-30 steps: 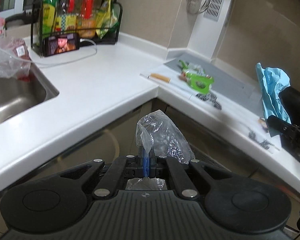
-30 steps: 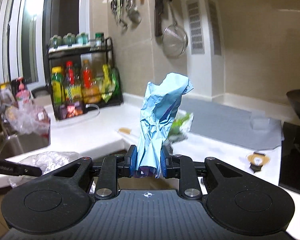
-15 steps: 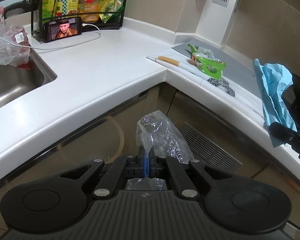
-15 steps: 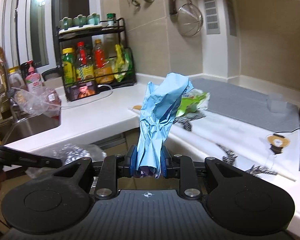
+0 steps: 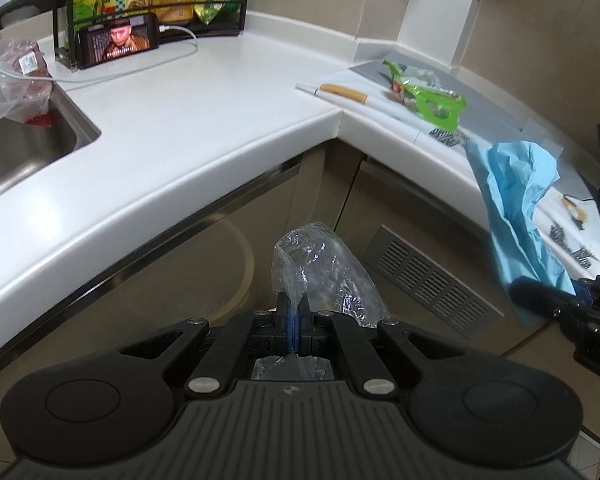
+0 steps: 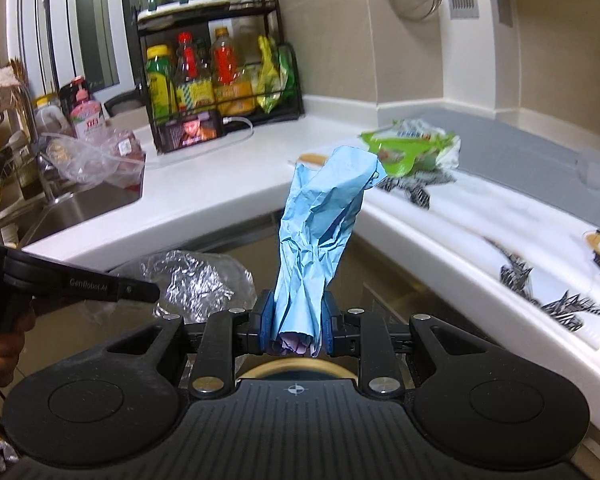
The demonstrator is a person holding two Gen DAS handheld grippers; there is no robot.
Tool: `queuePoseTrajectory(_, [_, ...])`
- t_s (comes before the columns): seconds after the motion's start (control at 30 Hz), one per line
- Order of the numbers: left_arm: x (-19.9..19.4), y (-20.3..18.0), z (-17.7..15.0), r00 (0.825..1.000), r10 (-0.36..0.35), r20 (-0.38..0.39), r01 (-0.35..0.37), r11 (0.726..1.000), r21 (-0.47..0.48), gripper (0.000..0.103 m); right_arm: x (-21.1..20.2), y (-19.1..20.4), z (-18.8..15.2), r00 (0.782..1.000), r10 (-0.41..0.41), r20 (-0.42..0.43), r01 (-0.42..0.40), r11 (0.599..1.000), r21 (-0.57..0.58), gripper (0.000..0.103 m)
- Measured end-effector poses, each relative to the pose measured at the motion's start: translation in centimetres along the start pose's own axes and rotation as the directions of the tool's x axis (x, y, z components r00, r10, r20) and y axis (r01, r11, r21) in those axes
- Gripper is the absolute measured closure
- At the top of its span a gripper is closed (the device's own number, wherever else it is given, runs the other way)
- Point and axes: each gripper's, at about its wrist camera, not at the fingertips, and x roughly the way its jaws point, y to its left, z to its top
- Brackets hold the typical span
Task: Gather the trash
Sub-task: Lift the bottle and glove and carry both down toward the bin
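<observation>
- Left gripper (image 5: 293, 312): fingers pressed together, pinching a clear plastic wrapper (image 5: 324, 276) held in front of the cabinet, below the worktop (image 5: 204, 120) edge.
- Right gripper (image 6: 296, 326): fingers partly closed, clamping crumpled blue paper (image 6: 320, 236) that stands upright.

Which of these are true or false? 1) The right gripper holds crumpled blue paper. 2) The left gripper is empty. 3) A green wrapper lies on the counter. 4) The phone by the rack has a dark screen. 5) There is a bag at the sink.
1) True: the right gripper is clamped on the crumpled blue paper.
2) False: the left gripper pinches a clear plastic bag.
3) True: the green wrapper lies on the counter.
4) False: the phone has its screen lit, showing a video.
5) True: a clear bag of pinkish contents sits at the edge of the sink.
</observation>
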Motion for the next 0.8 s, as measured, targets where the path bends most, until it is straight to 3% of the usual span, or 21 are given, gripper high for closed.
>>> queuePoseTrajectory(0.47, [4.9,0.1,-0.3,0.995,0.038,-0.093,-0.037,0.999,0.007,0.102,5.2,-0.4,-1.7,0.989,0.015,-0.147,-0.014,1.0,0.01,0.077])
queuePoseTrajectory(0.8, [9.4,-0.4,-1.0,0.982,0.072,-0.172,-0.067,0.997,0.035,0.102,9.3,-1.4,-3.6,0.959,0.018,-0.283,-0.005,0.999,0.048,0.077])
